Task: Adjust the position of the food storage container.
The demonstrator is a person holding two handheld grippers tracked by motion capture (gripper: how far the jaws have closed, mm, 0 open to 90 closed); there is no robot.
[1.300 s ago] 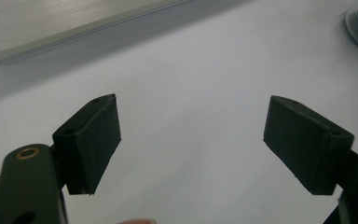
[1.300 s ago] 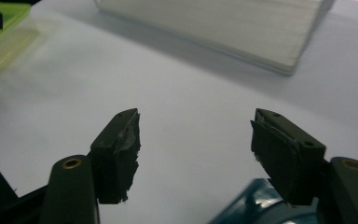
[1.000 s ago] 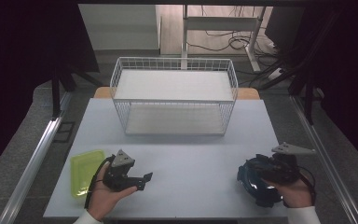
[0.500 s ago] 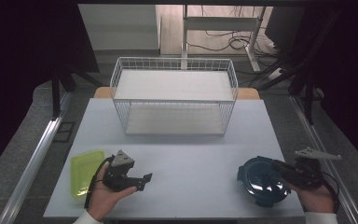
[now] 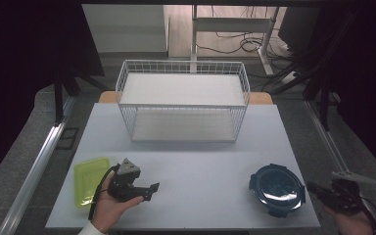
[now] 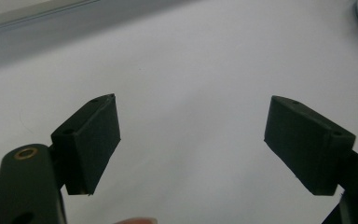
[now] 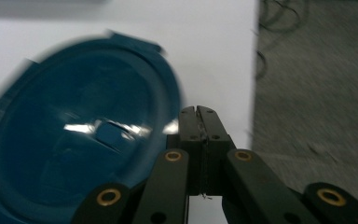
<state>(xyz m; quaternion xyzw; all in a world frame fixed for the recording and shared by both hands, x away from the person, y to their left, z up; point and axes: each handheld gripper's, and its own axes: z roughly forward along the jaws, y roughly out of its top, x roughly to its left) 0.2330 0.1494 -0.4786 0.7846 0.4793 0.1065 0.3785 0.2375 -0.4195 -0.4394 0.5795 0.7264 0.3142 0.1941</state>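
Blue round lid [image 5: 276,189] unlabelled, right gripper [image 7: 199,112] jaws closed empty beside it

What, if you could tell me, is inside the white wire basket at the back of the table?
The wire basket holds nothing loose; through its mesh the high view shows two flat white shelves, one near the top, one at the bottom. The lower shelf's rear strip is covered by the upper one.

My right gripper [image 7: 199,110] hiding part of the round dark-blue plastic lid [image 7: 74,149], lid motion-blurred and cut off at left and bottom edges.
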